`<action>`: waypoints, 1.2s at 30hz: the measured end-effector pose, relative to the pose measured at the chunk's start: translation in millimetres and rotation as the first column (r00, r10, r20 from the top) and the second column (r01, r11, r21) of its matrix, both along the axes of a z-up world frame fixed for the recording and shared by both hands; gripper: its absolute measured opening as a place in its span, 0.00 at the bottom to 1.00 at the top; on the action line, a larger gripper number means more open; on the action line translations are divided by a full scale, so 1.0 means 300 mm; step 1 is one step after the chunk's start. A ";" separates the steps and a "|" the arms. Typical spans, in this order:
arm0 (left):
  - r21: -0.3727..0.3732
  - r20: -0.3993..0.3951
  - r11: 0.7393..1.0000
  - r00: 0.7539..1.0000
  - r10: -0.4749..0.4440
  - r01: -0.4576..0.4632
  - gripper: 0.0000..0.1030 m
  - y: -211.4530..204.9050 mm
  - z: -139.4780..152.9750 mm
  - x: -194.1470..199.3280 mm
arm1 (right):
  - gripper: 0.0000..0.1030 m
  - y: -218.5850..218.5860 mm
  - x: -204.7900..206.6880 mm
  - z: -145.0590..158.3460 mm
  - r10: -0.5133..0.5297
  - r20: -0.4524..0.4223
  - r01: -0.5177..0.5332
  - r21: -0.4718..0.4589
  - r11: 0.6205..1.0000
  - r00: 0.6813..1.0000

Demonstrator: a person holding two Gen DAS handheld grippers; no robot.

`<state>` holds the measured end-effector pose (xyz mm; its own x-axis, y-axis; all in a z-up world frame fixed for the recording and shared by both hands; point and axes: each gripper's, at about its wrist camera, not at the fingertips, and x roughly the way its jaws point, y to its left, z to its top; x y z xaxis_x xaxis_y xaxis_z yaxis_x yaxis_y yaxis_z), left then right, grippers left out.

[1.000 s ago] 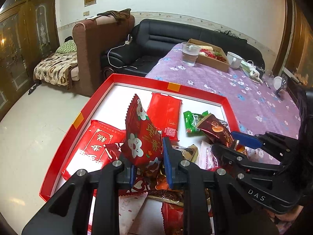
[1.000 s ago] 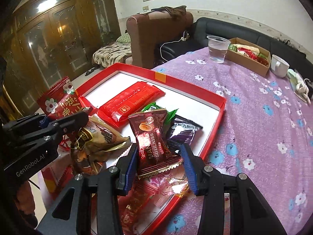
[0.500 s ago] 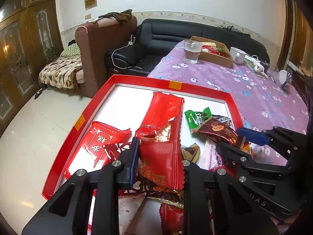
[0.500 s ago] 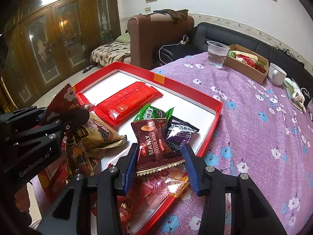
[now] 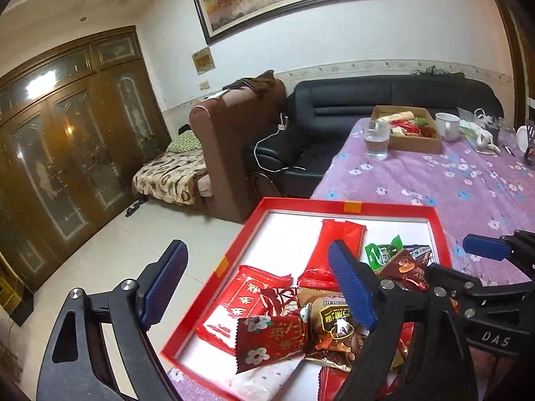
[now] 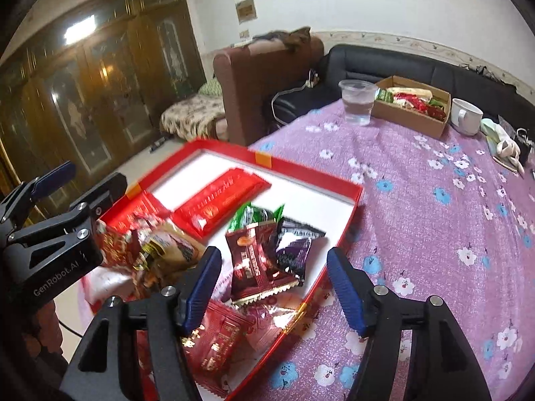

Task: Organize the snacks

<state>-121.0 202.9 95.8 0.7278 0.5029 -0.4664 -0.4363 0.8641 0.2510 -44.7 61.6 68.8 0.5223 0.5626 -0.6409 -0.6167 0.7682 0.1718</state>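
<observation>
A red tray (image 5: 347, 207) with a white floor lies on the purple flowered tablecloth and holds several snack packets. The red flower-print packet (image 5: 272, 339) lies at the tray's near edge beside a brown packet (image 5: 334, 330). My left gripper (image 5: 257, 284) is open and empty, raised above the tray's left edge. My right gripper (image 6: 272, 287) is open and empty above the dark red packet (image 6: 255, 262) and the purple packet (image 6: 296, 250). A long red packet (image 6: 222, 205) lies further back in the tray (image 6: 349, 224).
A plastic cup of water (image 6: 357, 105), a cardboard box of snacks (image 6: 411, 108) and a white mug (image 6: 466, 115) stand at the table's far end. A brown armchair (image 5: 240, 140) and a black sofa (image 5: 367, 100) stand behind the table. The floor lies left of the tray.
My left gripper let go of the red flower-print packet, which now lies at the tray's near edge, and rose with its jaws wide. My right gripper opened and released the dark red packet.
</observation>
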 end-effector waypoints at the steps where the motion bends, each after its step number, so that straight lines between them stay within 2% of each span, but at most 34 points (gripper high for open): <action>1: -0.002 0.000 1.000 1.000 0.004 -0.004 0.84 -0.002 0.004 -0.009 | 0.65 -0.009 -0.004 0.010 -0.001 0.008 0.001 0.016 1.000 1.000; 4: -0.008 0.013 1.000 1.000 -0.006 0.006 0.84 -0.010 0.022 -0.039 | 0.69 -0.034 -0.028 0.042 -0.008 0.050 0.006 0.051 0.999 0.999; 7: -0.052 0.023 0.998 0.999 -0.029 0.030 0.84 -0.017 0.048 -0.063 | 0.71 -0.055 -0.048 0.066 -0.025 0.081 0.020 0.069 0.997 0.996; 13: -0.042 0.039 0.997 0.997 -0.061 0.063 0.84 -0.062 0.078 -0.105 | 0.73 -0.124 -0.069 0.075 -0.059 0.034 0.054 0.139 0.989 0.998; 36: -0.073 0.047 0.987 0.989 -0.142 0.145 0.85 -0.148 0.097 -0.253 | 0.73 -0.150 -0.267 0.074 -0.040 0.069 0.030 0.138 0.990 0.997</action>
<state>-197.0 158.4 125.0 0.8093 0.3562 -0.4670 -0.3149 0.9343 0.1669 -124.9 16.8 91.0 0.5847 0.6232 -0.5194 -0.6044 0.7617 0.2336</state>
